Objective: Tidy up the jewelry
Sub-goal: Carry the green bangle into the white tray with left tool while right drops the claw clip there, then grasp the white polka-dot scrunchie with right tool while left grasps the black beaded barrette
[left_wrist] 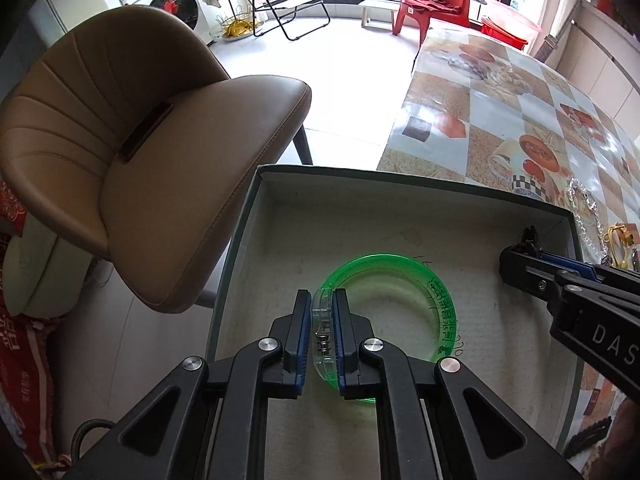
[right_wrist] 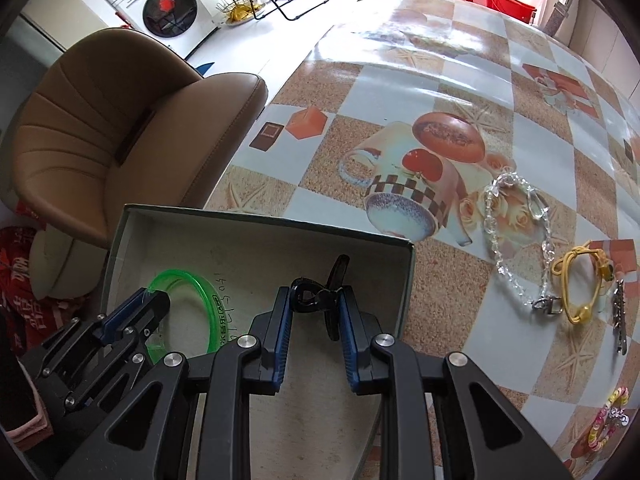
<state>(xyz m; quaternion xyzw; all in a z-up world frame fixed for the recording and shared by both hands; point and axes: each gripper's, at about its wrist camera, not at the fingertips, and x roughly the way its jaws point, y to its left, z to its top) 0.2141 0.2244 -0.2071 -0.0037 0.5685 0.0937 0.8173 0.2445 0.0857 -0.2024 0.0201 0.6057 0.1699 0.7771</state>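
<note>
A clear green bangle [left_wrist: 416,276] lies down inside the open cardboard box [left_wrist: 360,216] at the table's corner. My left gripper [left_wrist: 322,300] is shut on the bangle's clear clasp section, fingers pointing steeply down into the box. In the right wrist view the same bangle [right_wrist: 204,292] shows beside the left gripper [right_wrist: 150,300]. My right gripper [right_wrist: 314,300] is shut on a black hair claw clip [right_wrist: 320,300], low inside the box [right_wrist: 260,220] near its right wall. From the left wrist view the right gripper [left_wrist: 524,256] reaches in from the right.
On the patterned tablecloth [right_wrist: 440,80] right of the box lie a clear crystal chain [right_wrist: 500,240], a yellow cord bracelet [right_wrist: 576,280], a dark metal clip [right_wrist: 619,316] and a pastel bead bracelet [right_wrist: 608,420]. A brown padded chair [left_wrist: 140,160] stands left of the box.
</note>
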